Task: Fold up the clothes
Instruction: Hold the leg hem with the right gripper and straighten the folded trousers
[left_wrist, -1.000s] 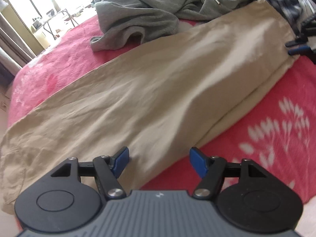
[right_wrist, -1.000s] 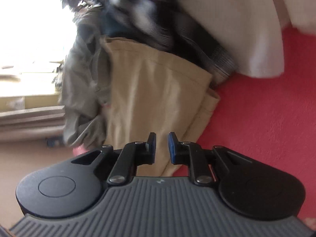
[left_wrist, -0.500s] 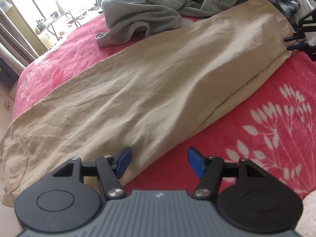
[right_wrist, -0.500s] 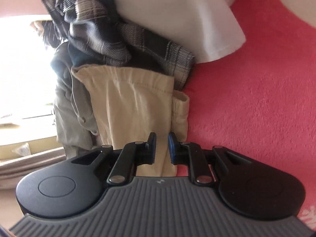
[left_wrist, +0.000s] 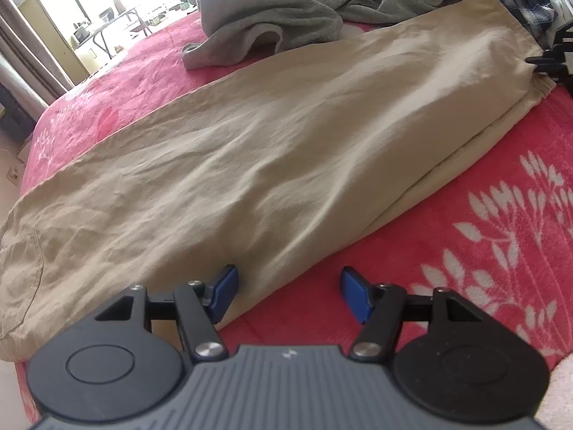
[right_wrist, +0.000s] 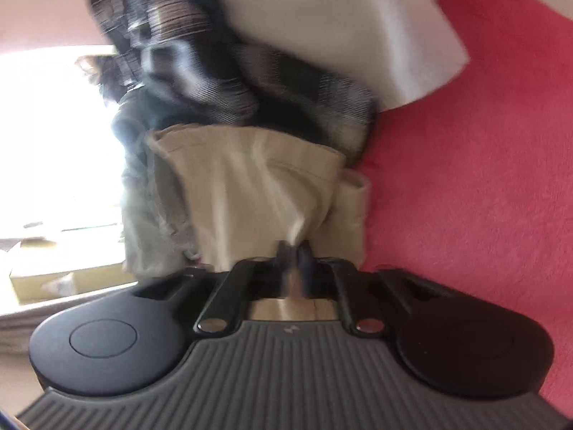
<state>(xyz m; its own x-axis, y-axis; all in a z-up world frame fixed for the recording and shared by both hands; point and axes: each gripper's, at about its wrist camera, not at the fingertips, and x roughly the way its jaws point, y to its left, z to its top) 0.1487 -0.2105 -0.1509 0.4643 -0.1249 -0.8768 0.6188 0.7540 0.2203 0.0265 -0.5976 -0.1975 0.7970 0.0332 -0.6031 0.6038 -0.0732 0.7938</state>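
Beige trousers (left_wrist: 250, 165) lie folded lengthwise across a red floral bedspread (left_wrist: 501, 251), waist end at the left, leg hems at the far right. My left gripper (left_wrist: 288, 295) is open just above the near edge of the trousers, its left fingertip over the cloth. My right gripper (right_wrist: 295, 251) is shut on the leg hem of the trousers (right_wrist: 258, 186), bunching the cloth between its pads. It also shows at the right edge of the left wrist view (left_wrist: 551, 59).
A grey hoodie (left_wrist: 304, 3) lies crumpled behind the trousers. A dark plaid shirt (right_wrist: 215, 71) and a white garment (right_wrist: 340, 28) lie beyond the hems. A window and furniture stand at the far left past the bed edge.
My right gripper has closed onto the trouser hem, which now bunches between its pads. My left gripper has stayed open and drifted slightly along the near edge of the trousers.
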